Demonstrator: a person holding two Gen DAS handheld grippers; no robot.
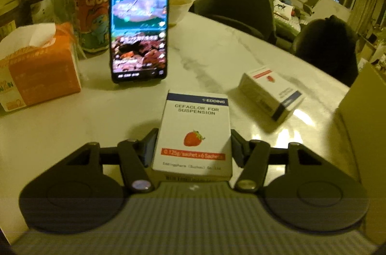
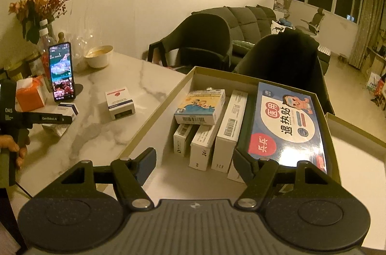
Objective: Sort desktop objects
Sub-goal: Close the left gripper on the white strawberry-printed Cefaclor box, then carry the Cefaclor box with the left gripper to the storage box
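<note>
The left gripper [image 1: 193,146] has its jaws shut on a white medicine box [image 1: 194,131] with a strawberry on it, just in front of the phone [image 1: 140,20] that stands on the counter [image 1: 217,57]. A second box [image 1: 271,92] like it lies flat on the counter, to the right of the phone and a little nearer. The right gripper [image 2: 194,164] hangs with its jaws open and empty over the tray [image 2: 154,117], far right of the phone, where more boxes [image 2: 200,106] lie.

Both wrist views angle down, left close over the table [image 1: 205,57], right nearer the tray [image 2: 154,115]; both show the phone [image 1: 140,18].
</note>
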